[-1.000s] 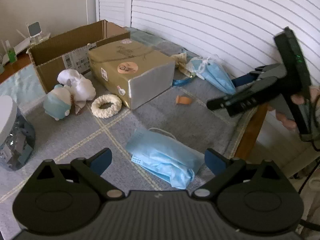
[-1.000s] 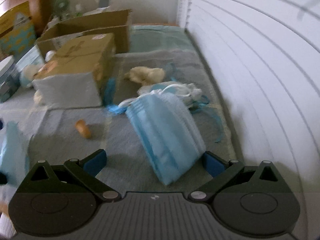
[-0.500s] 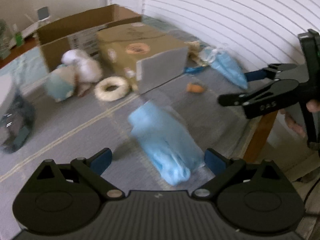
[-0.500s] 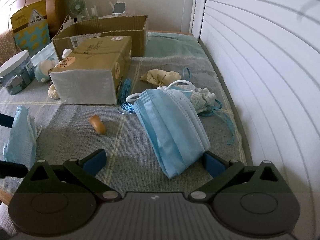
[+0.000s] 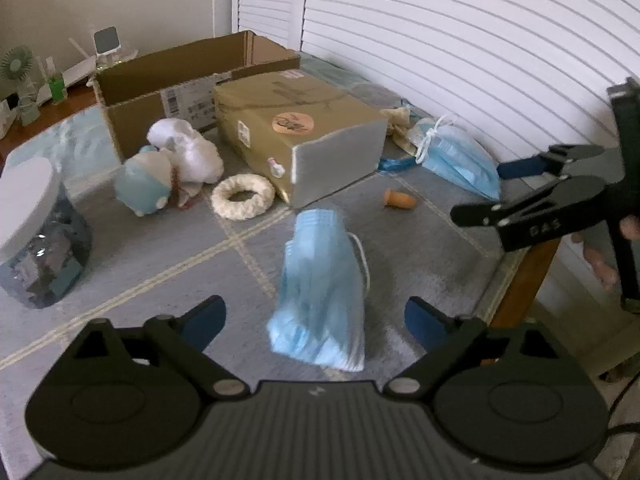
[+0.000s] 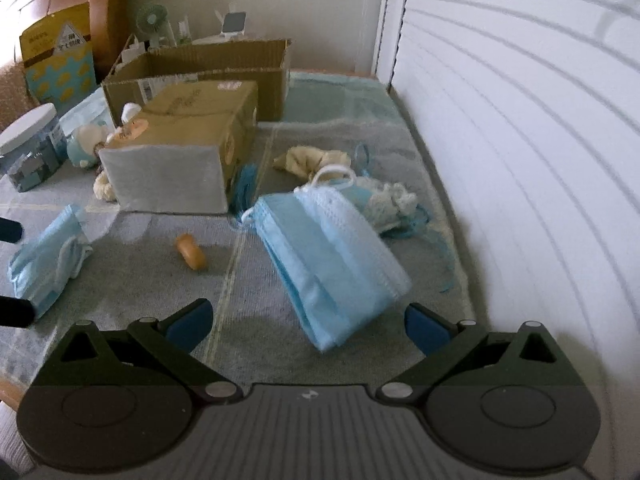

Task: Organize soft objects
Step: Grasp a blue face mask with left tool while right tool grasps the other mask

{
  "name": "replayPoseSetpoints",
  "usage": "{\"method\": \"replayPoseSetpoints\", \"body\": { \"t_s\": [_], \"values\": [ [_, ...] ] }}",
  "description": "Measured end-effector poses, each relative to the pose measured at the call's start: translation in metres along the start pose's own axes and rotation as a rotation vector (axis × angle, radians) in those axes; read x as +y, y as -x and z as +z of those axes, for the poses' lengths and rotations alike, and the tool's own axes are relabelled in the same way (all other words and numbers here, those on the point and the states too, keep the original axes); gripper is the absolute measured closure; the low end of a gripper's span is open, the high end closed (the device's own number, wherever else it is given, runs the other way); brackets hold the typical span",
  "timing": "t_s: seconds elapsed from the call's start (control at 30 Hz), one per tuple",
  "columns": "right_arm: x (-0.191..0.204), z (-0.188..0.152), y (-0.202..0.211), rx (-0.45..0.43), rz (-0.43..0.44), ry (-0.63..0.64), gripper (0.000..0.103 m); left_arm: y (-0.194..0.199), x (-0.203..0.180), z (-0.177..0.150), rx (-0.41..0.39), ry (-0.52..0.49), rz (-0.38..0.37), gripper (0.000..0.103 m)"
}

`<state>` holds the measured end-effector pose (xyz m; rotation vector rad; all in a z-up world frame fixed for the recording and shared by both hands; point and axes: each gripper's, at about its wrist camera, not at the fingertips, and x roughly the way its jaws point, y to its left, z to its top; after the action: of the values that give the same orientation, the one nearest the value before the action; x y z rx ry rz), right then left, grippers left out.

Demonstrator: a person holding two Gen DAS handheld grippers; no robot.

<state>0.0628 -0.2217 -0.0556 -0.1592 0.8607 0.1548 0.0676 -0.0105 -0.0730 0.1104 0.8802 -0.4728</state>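
Masks and other soft things lie scattered on a grey-blue cloth (image 5: 132,264) with pale stripes that covers the table, white slatted shutters (image 5: 460,28) running along its far side from twelve to three o'clock. An open cardboard box (image 5: 192,68) stands at eleven o'clock in the left wrist view, a closed brown carton (image 5: 296,136) lying just in front of it. At nine o'clock sits a white-lidded jar (image 5: 36,236); between it and the carton are a plush toy (image 5: 148,184) and a white ring (image 5: 242,200).

One stack of blue masks (image 5: 320,292) lies between the fingers of the left gripper (image 5: 316,320) — its jaws are closing, yet both pads stand clear of the stack. A second stack of masks (image 6: 332,256) lies between the wide-apart fingers of the right gripper (image 6: 306,324), touching neither pad. Beyond it, at one o'clock in the right wrist view, lie a small knitted bundle (image 6: 390,202) and thin blue ribbon (image 6: 434,240). A small orange piece (image 6: 191,251) rests on the cloth at ten o'clock.
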Motion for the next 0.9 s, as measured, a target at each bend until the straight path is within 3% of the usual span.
{"method": "replayPoseSetpoints", "body": {
  "t_s": [0.17,0.33,0.57,0.67,0.8,0.9],
  "values": [
    [-0.005,0.014,0.006,-0.062,-0.020,0.010,0.000,-0.013,-0.004,0.002,0.015,0.017,-0.011,0.029],
    [-0.001,0.026,-0.008,-0.063,-0.015,0.051,0.001,-0.015,-0.005,0.003,0.012,0.010,-0.006,0.030],
    [0.009,0.028,-0.011,0.016,0.059,0.081,0.009,-0.013,-0.001,0.003,0.020,0.007,-0.009,0.033],
    [0.012,0.027,-0.006,0.016,0.064,0.099,0.016,-0.014,0.001,0.005,0.018,0.006,-0.004,0.039],
    [0.013,0.028,-0.011,0.036,0.015,0.113,0.033,-0.014,0.002,0.006,0.011,0.006,-0.005,0.046],
    [0.015,0.026,-0.011,0.045,-0.003,0.132,0.049,-0.013,0.001,0.005,0.004,-0.014,-0.006,0.058]
  ]
}}
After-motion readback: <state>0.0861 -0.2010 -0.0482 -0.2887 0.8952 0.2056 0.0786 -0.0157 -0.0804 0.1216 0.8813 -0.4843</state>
